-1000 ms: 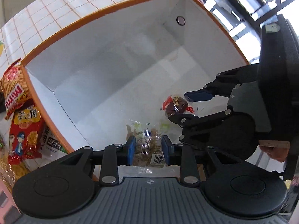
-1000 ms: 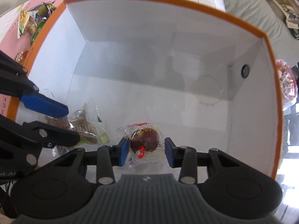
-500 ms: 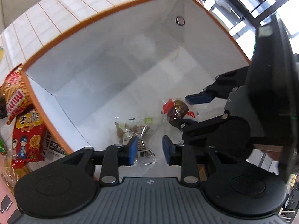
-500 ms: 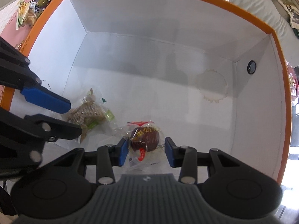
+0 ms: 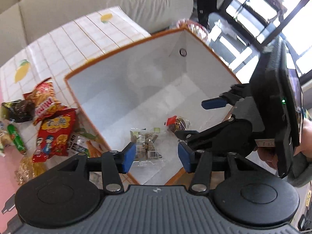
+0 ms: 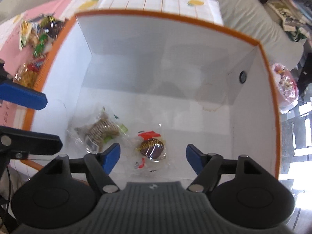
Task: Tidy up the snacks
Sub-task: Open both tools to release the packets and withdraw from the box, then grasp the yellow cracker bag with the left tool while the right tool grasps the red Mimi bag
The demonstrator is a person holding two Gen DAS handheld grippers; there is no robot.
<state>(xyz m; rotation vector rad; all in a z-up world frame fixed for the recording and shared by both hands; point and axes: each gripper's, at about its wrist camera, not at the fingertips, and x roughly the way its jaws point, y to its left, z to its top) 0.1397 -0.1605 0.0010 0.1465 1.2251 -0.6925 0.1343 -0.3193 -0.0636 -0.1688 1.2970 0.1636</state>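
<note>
A white box with an orange rim [image 5: 124, 44] [image 6: 175, 17] stands on the table. On its floor lie a clear cookie packet [image 5: 145, 143] [image 6: 101, 130] and a round dark chocolate snack in clear wrap [image 5: 178, 123] [image 6: 152, 148]. My left gripper [image 5: 157, 157] is open and empty, above the box's near corner, over the cookie packet. My right gripper [image 6: 153, 159] is open and empty above the chocolate snack; it shows at the right of the left wrist view [image 5: 197, 119].
Several snack bags lie left of the box: red chip bags [image 5: 55, 130], a dark packet [image 5: 19, 109], a green stick [image 5: 16, 138]. More packets [image 6: 39, 33] lie on the pink and tiled cloth [image 5: 64, 39]. A sofa [image 5: 78, 0] is behind.
Both grippers let go of their snacks, opened wide and rose out of the box. The cookie packet and the chocolate snack now lie on the box floor.
</note>
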